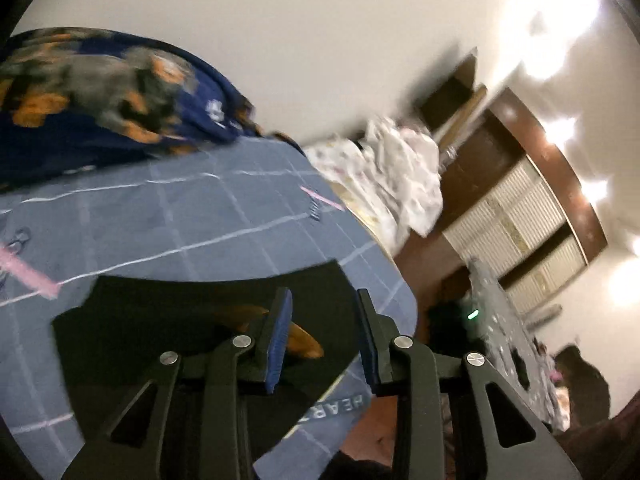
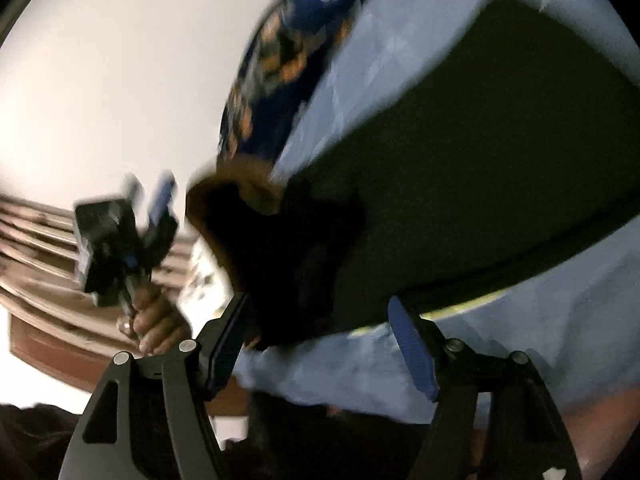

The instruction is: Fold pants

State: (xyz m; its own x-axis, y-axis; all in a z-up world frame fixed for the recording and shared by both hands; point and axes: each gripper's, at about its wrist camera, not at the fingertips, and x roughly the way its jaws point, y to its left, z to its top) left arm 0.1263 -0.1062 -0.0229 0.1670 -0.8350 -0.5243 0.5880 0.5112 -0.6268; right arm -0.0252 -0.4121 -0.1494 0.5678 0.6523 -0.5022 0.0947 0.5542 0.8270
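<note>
Dark pants [image 1: 180,320] lie flat on a blue checked bed sheet [image 1: 200,208]. A brown-orange inner part [image 1: 304,340] shows at their near end. My left gripper [image 1: 323,300] hovers over that end, near the bed's right edge, with a clear gap between its blue pads and nothing in it. In the right wrist view the pants [image 2: 480,160] stretch away up and right, and a bunched dark end [image 2: 280,264] rises just beyond my left finger [image 2: 224,344]. My right gripper [image 2: 320,304] stands wide open and presses on nothing. A hand holds the left gripper [image 2: 150,196] in the air at the left.
A navy blanket with orange patches [image 1: 100,92] [image 2: 288,48] is heaped at the far side of the bed. White flowered cloth [image 1: 392,176] lies past the bed's corner. Beyond it stand a wardrobe with slatted doors [image 1: 520,216] and a cluttered surface [image 1: 500,320].
</note>
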